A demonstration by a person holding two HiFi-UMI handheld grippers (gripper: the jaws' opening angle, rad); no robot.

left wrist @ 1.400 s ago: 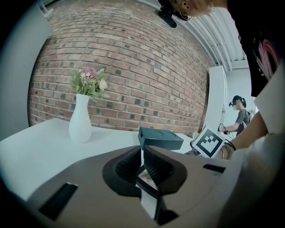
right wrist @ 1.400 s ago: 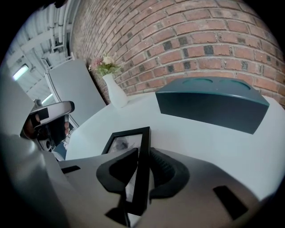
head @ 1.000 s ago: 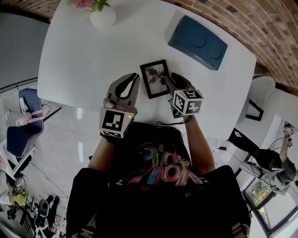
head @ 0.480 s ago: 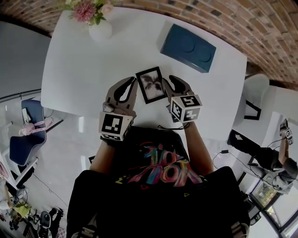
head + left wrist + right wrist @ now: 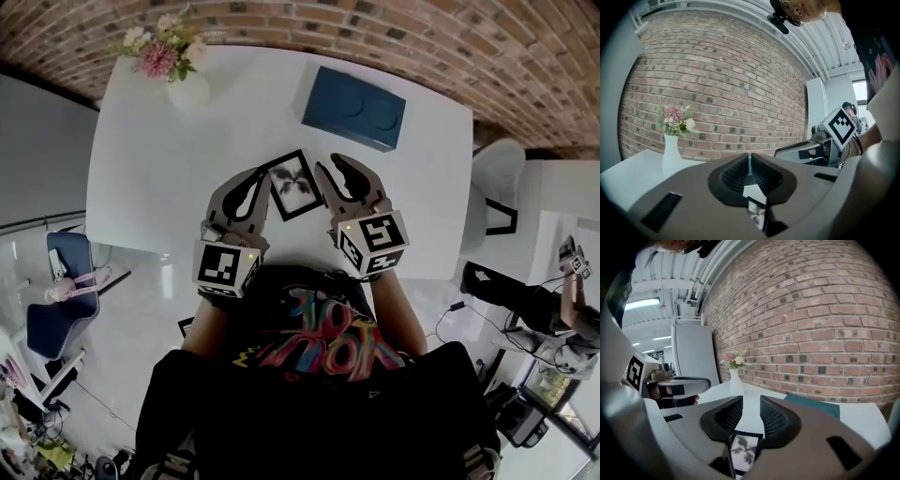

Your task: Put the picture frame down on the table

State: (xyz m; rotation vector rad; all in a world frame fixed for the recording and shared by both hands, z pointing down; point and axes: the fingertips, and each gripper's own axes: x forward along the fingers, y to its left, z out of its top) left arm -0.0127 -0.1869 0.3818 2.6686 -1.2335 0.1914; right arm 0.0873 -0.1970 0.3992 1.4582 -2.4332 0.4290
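Observation:
The black picture frame, with a grey plant print, lies flat on the white table near its front edge. My left gripper is at the frame's left corner, and its tips meet in a thin line with nothing between them. A bit of the frame shows below its jaws. My right gripper stands along the frame's right edge, with its jaws a narrow gap apart. The frame shows low in that gap, and neither pad presses on it.
A white vase of flowers stands at the far left of the table, and a dark blue box lies at the far right by the brick wall. A white chair is beyond the table's right edge.
The head view has swung up towards the brick wall. Both grippers still flank the frame. The left tips now sit closer to its corner.

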